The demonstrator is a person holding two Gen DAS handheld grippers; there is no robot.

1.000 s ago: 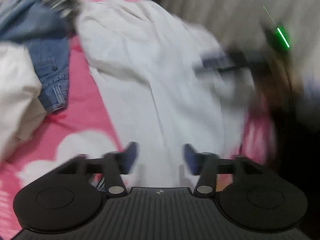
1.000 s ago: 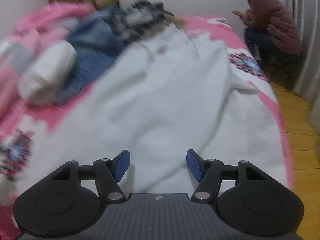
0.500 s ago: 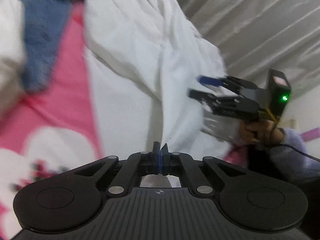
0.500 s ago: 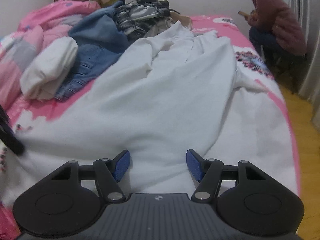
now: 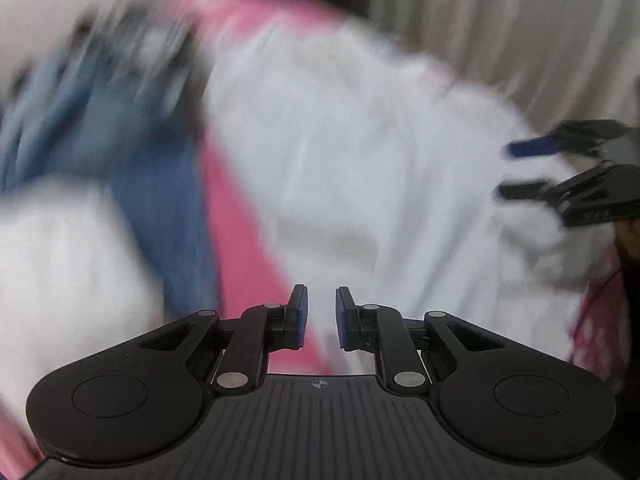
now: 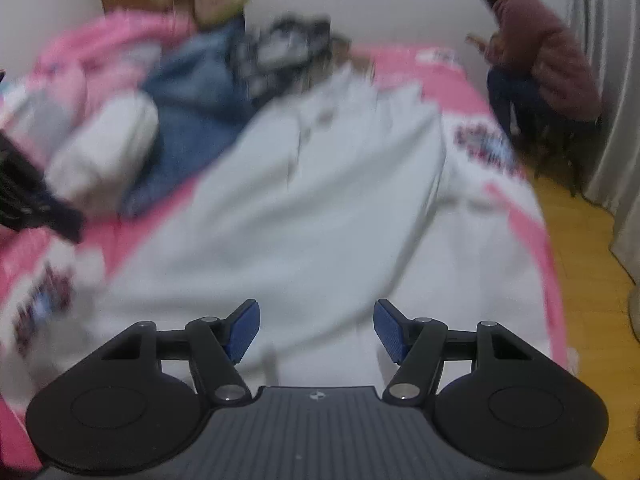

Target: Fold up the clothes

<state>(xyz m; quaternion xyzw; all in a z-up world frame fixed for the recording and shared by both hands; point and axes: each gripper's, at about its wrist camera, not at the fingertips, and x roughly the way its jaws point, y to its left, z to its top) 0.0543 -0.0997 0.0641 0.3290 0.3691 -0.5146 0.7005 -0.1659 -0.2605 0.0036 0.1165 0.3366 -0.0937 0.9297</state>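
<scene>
A large white garment (image 5: 360,160) (image 6: 300,220) lies spread and rumpled across the pink bed (image 5: 236,240). My left gripper (image 5: 320,300) hovers over the garment's left edge. Its jaws stand a little apart and are opening, with no cloth between the pads. The view is blurred by motion. My right gripper (image 6: 316,312) is wide open above the near end of the garment and grips nothing. It also shows at the right edge of the left wrist view, as the right gripper (image 5: 516,168), over the garment's far side.
Blue jeans (image 6: 192,120) (image 5: 160,200), a rolled white cloth (image 6: 104,152) and dark checked clothes (image 6: 288,52) are piled at the left and far end of the bed. A person (image 6: 548,68) sits beyond the bed's right side. Wooden floor (image 6: 580,280) and curtains (image 5: 500,20) border it.
Half a second ago my left gripper was shut on a fold of the white garment; now its jaws have parted, the fold is out, and it has lifted and swung. The right gripper stays open.
</scene>
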